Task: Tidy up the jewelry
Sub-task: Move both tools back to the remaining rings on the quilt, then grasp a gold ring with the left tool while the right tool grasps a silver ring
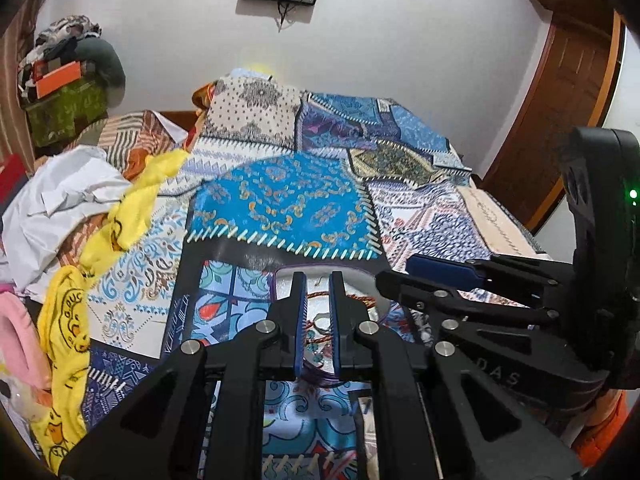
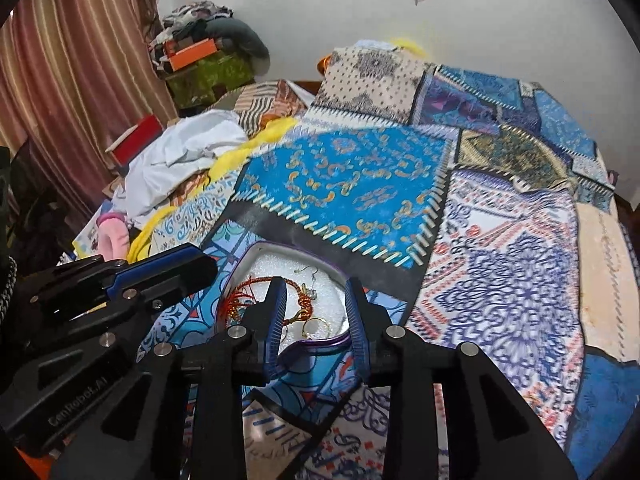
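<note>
**Fig. Two tools poised over a jewelry tray on the bed.**

Nearest you, the left tool (image 1: 318,320) is narrowed to a slim gap and the right tool (image 2: 318,320) stands about half open; neither visibly holds anything, though the left one's fingers hide what lies between them. Just beyond, the purple-rimmed tray (image 2: 256,252), lined with white foam, rests on the patchwork bedspread (image 2: 360,184). In it lie an orange braided cord (image 2: 244,294) at 9 o'clock, gold hoop rings (image 2: 316,326) at 6 o'clock and a hook earring (image 2: 308,276) near centre. Judge all of these light, limp or tiny, and prone to tangle and slip; pinch the cord at its knot and each hoop across its wire, gently. At 10 o'clock, farther off, sits heaped laundry (image 2: 180,152).
</note>
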Motion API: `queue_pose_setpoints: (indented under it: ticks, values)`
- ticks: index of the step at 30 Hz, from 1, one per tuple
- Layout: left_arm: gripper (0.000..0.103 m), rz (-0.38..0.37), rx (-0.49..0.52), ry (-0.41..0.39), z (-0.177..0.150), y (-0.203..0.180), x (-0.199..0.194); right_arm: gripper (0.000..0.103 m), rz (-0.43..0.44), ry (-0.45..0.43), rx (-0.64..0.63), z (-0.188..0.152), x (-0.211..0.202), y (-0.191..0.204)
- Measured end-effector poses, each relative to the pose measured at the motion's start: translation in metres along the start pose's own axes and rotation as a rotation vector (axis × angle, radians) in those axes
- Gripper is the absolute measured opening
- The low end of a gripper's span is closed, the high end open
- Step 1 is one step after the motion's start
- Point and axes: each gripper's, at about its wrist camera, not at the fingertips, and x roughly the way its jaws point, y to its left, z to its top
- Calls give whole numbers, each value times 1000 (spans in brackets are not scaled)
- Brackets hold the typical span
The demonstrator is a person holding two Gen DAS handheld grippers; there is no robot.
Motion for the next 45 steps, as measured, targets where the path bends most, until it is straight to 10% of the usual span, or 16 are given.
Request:
queue_pose_setpoints:
  ticks: [13, 20, 45]
  values:
    - [9, 7, 67, -88, 10, -39, -48, 30, -71, -176, 18, -4, -82, -20]
    - [27, -3, 103, -99, 11, -66, -52, 41, -121, -230, 26, -18, -111, -39]
    - [30, -121, 236, 154, -21, -152, 49, 42, -199, -67, 193, -90, -96, -135]
